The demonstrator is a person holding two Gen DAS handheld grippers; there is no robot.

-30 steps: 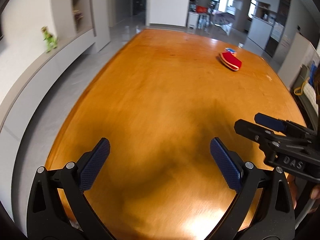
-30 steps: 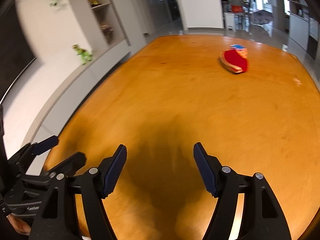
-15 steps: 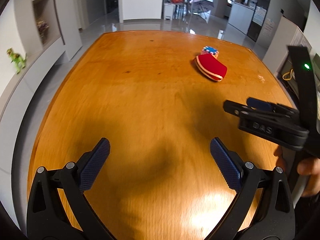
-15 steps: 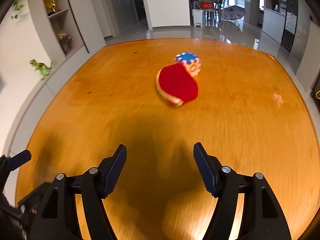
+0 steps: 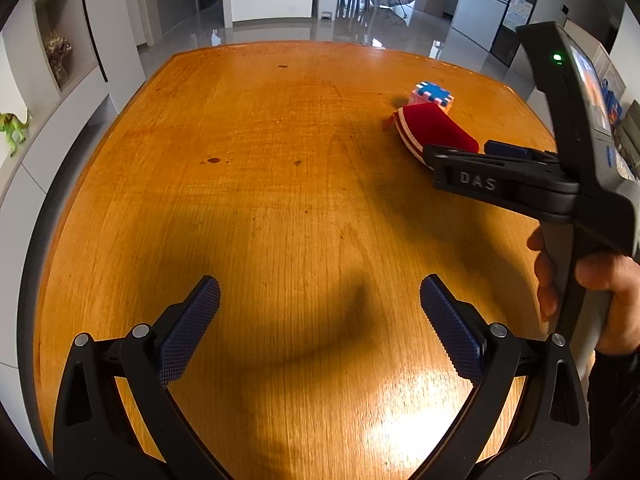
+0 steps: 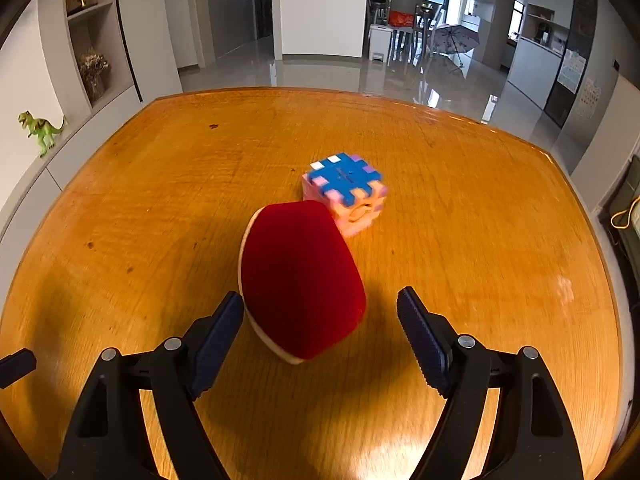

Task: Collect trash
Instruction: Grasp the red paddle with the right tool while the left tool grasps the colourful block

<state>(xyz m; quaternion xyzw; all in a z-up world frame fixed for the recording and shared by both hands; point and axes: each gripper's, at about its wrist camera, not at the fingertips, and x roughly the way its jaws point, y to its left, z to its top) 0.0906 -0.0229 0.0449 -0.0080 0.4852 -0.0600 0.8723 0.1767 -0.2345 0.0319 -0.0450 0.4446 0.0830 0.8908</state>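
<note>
Your right gripper (image 6: 320, 332) is angled down over the wooden table (image 6: 120, 240), jaws opening, with the near end of the red pouch (image 6: 300, 280) lying between the fingers; the left pad (image 6: 218, 340) sits just beside the pouch's pale striped edge, and I can't tell whether it touches, while the right pad (image 6: 424, 344) is clearly apart from it. Nothing is gripped. The pouch lies flat on the table, roughly mid-width toward the far half, and its far end touches or slightly overlaps the foam puzzle cube (image 6: 346, 192), blue on top with pink and lilac sides. Your left gripper (image 5: 320, 320) hangs over bare wood nearer you, jaws wide, nothing between them. From the left view, the pouch (image 5: 432, 132) and cube (image 5: 432, 96) are well off to the right, and your right gripper's black body crosses in front of the pouch's near end, with your hand (image 5: 592, 292) on its handle. A green toy dinosaur (image 6: 40, 130) stands on the ledge to the left, off the table.
</note>
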